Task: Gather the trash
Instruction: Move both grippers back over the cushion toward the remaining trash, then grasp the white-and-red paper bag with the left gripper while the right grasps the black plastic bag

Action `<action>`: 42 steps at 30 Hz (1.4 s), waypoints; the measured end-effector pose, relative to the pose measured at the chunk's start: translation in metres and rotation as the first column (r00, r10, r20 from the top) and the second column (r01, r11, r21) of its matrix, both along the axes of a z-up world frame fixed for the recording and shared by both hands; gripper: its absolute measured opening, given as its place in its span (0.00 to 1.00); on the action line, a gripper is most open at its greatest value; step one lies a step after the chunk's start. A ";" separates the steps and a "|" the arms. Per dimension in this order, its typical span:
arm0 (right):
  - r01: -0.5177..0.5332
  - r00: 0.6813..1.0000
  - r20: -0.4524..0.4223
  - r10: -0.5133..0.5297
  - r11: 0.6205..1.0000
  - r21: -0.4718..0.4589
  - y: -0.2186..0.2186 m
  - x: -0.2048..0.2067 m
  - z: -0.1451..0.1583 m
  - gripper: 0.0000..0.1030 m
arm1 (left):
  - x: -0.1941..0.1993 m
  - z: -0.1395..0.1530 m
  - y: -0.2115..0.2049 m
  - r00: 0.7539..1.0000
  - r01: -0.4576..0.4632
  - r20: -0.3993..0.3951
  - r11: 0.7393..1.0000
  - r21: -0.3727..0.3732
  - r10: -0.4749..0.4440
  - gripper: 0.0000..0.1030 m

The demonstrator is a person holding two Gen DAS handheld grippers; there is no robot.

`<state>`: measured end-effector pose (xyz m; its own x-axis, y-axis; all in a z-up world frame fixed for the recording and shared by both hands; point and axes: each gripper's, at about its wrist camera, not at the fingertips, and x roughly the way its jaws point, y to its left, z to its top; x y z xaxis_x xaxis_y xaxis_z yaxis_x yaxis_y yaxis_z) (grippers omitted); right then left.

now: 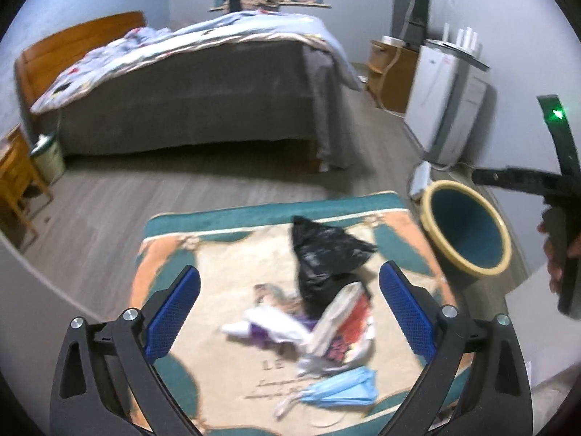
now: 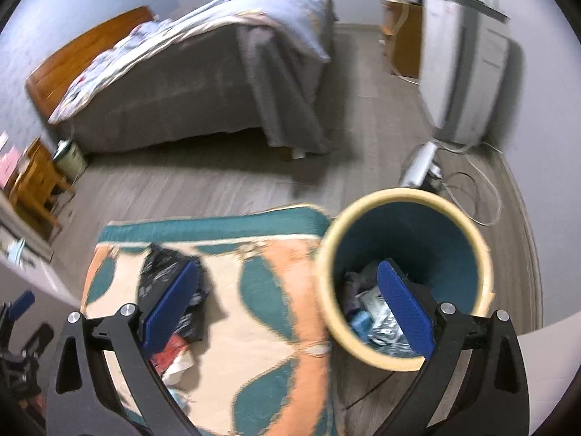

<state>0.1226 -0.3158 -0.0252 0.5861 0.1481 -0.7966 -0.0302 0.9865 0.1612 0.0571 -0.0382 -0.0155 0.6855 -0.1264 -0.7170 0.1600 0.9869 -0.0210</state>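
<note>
Clearly the litter lies loose on the rug (image 1: pixel 218 348) in the lower middle of the left view: a black plastic bag (image 1: pixel 323 254), a crumpled wrapper (image 1: pixel 341 330), white tissue (image 1: pixel 261 323) and a blue face mask (image 1: pixel 341 388). All of it looks light, soft and slippery, so pinching a bunched fold seems safer than a flat edge. The left tool (image 1: pixel 288 323) hangs wide apart above the pile, holding nothing. The right tool (image 2: pixel 288 321) is equally wide and empty beside the bin (image 2: pixel 468 225), which already holds scraps.

We cannot name the blurred scraps inside the bin (image 2: pixel 405 279) — our right finger (image 2: pixel 405 310) hides some.
</note>
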 end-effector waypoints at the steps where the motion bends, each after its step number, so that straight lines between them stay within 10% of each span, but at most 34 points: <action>1: -0.023 1.000 -0.007 0.023 1.000 -0.006 0.013 -0.001 -0.002 0.94 | 0.000 -0.001 0.008 1.000 -0.019 0.008 1.000 -0.002 0.019 0.95; 29: -0.225 0.958 -0.226 0.175 0.949 -0.220 0.166 0.014 -0.087 0.94 | 0.017 -0.061 0.069 0.993 -0.025 -0.113 0.998 0.054 0.031 0.95; 39: -0.096 0.973 -0.228 0.045 0.971 -0.218 0.125 0.024 -0.085 0.94 | 0.011 -0.096 -0.010 0.955 0.248 -0.184 0.966 0.076 -0.231 0.91; 42: -0.077 0.974 -0.226 0.032 0.978 -0.195 0.116 0.024 -0.082 0.94 | 0.012 -0.103 -0.028 0.930 0.308 -0.225 0.950 0.049 -0.290 0.72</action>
<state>0.1469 -0.1993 -0.1076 0.3882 -0.0017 -0.9216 -0.0708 0.9970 -0.0317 0.0689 -0.0658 -0.1184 0.4556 -0.2363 -0.8582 0.4487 0.8937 -0.0078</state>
